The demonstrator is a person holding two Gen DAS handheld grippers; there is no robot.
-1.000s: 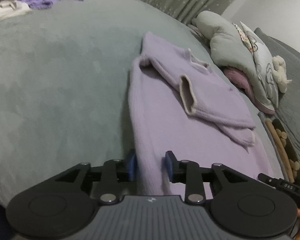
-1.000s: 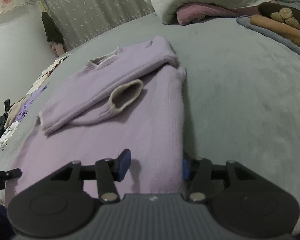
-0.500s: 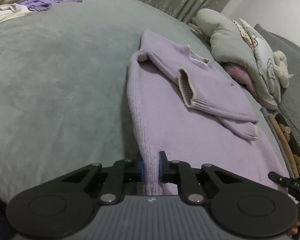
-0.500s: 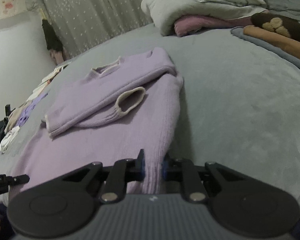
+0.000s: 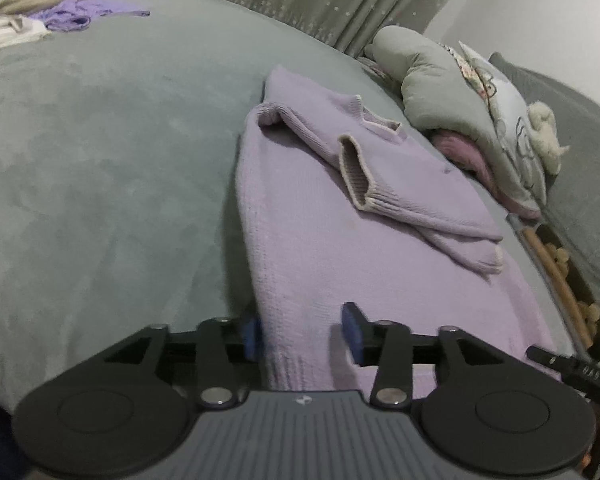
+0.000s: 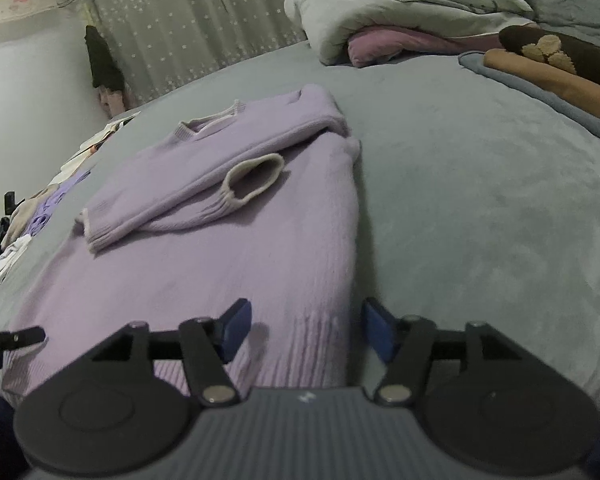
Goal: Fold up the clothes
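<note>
The lilac knit sweater (image 5: 340, 240) lies flat on the grey bed (image 5: 100, 160), both sleeves already folded across its chest (cuffs overlapping). The left gripper (image 5: 300, 330) and right gripper (image 6: 306, 330) straddle the two hem corners, jaws just opened and clear of the knit, grasping nothing. Folding the hem up toward the collar looks left to do.

Both views are dim and cool, with flat, soft light and no glare. Fisheye distortion bulges the bed (image 5: 100, 168) and darkens the frame corners. Faint shadows fall beside the lilac sweater (image 5: 340, 240) along its left edge and under its folded sleeve. The lower frame is slightly smeared, the blue fingers (image 6: 236, 330) soft-edged; distant bedding looks grainy.
</note>
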